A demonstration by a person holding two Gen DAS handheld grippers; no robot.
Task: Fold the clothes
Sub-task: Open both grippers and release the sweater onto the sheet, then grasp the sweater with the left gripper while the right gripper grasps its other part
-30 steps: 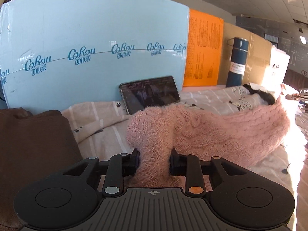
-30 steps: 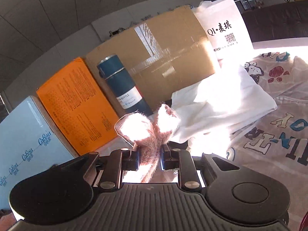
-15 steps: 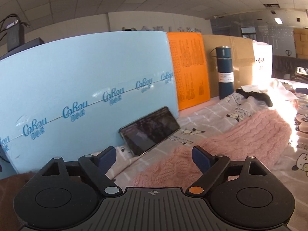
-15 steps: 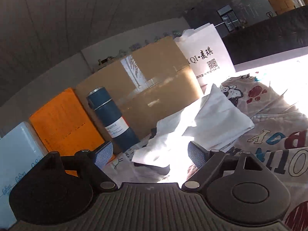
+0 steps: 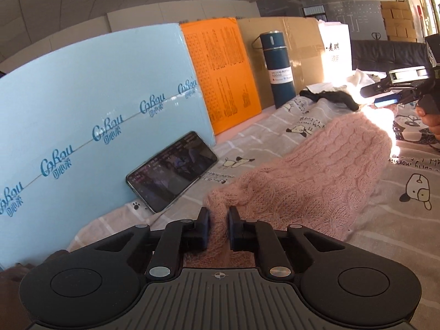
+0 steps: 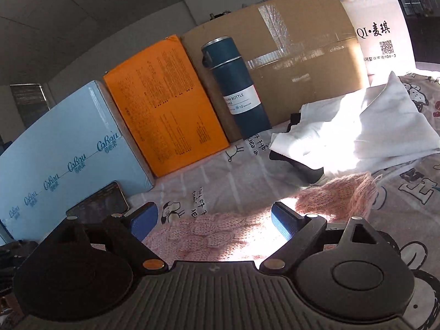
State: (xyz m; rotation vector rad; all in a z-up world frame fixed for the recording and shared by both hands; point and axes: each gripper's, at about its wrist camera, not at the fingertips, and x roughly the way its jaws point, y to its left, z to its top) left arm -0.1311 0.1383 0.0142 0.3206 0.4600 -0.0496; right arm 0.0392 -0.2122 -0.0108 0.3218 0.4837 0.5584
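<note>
Pink knitted sweater [image 5: 316, 173] spread across the middle of the left wrist frame on a printed bed sheet [image 5: 275, 137], running from lower centre toward the upper right. Near edge pinched between the nearly closed fingers of the left gripper [image 5: 218, 228] at bottom centre. Far end lying in bright sun in the right wrist view, seen as sweater [image 6: 330, 198] at centre right. Right gripper [image 6: 214, 220] spread wide above that end, pinching nothing, fingers either side of the knit; also visible at the right edge of the left wrist frame, held by a hand [image 5: 431, 121]. Black garment [image 5: 330, 96] and white cloth [image 6: 371, 126] beyond the sweater, upper right. Dark blue bottle [image 5: 277, 66] upright at top centre, against a cardboard box [image 6: 302, 55]. Orange board [image 5: 222, 71] just left of it, then a light blue board [image 5: 96, 110] filling the left. Phone [image 5: 173, 170] leaning on the blue board, centre left.
</note>
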